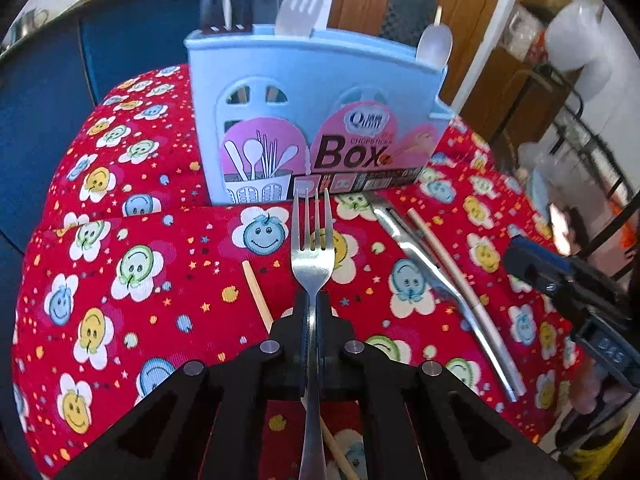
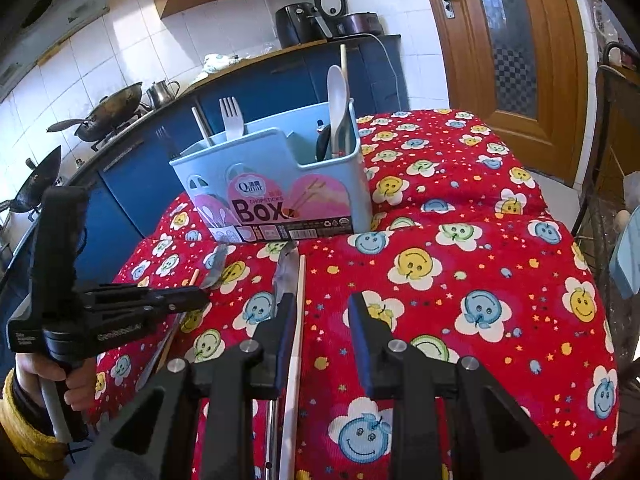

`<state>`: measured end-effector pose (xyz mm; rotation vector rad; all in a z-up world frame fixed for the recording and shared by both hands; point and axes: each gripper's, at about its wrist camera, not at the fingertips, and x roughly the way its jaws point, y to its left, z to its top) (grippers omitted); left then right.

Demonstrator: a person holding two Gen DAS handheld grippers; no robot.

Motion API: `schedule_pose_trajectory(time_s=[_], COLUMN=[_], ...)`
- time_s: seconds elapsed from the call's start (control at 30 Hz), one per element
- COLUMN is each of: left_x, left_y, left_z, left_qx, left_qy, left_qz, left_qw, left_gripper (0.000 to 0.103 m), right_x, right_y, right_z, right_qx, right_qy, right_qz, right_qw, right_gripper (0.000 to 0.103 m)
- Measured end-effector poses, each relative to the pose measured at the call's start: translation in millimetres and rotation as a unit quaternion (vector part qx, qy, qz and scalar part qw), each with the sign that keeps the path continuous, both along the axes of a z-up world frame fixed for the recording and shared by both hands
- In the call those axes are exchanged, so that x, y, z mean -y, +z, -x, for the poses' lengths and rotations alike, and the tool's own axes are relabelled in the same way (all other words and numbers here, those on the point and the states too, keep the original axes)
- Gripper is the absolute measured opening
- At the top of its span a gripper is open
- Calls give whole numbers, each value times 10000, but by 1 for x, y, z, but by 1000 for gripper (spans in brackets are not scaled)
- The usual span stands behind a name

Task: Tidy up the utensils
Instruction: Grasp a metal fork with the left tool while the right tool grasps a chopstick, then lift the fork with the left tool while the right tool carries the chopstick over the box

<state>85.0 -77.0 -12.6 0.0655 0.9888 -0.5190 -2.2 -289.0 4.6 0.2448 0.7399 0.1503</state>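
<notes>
The left tongs (image 1: 311, 300) are clamped on a metal fork (image 1: 312, 248), tines toward the blue utensil box (image 1: 312, 80). The right tongs (image 2: 320, 312) stand apart, perhaps just over a chopstick (image 2: 298, 312) on the bench (image 2: 480, 280).

Bright daylight, strong fisheye edge warping, slight background blur

We see the utensil box (image 1: 316, 120) standing on the tablecloth (image 1: 160, 280) with a fork (image 1: 301, 6) and a spoon (image 1: 434, 46) upright in it, while before it lie a metal fork (image 1: 312, 248), chopsticks (image 1: 452, 268) to its right and another chopstick (image 1: 256, 296) to its left.
</notes>
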Motion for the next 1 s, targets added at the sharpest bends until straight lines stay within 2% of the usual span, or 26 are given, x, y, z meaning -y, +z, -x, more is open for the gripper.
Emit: schedule_pose_trajectory(time_s=[0.17,0.37,0.63,1.0], left_x=[-16,-34,-57,-67], left_y=[12,28,41,42], left_z=[10,19,26,30], left_qx=[195,508,775,972], left_qy=[195,423,635,747], left_qz=[382,661,890,1065], left_qw=[9989,9956,9910,9867], left_gripper=[3,3,3,3], right_x=[-2,-11,-19,-23], right_y=[1,3,3,-7], right_z=[-1,-1,-6,-15], right_qx=[-74,-162,-386,-844], right_qy=[33,158,317,481], right_qz=[17,142,317,456], right_qw=[10000,9996,9982,9942], right_gripper=[29,29,29,29])
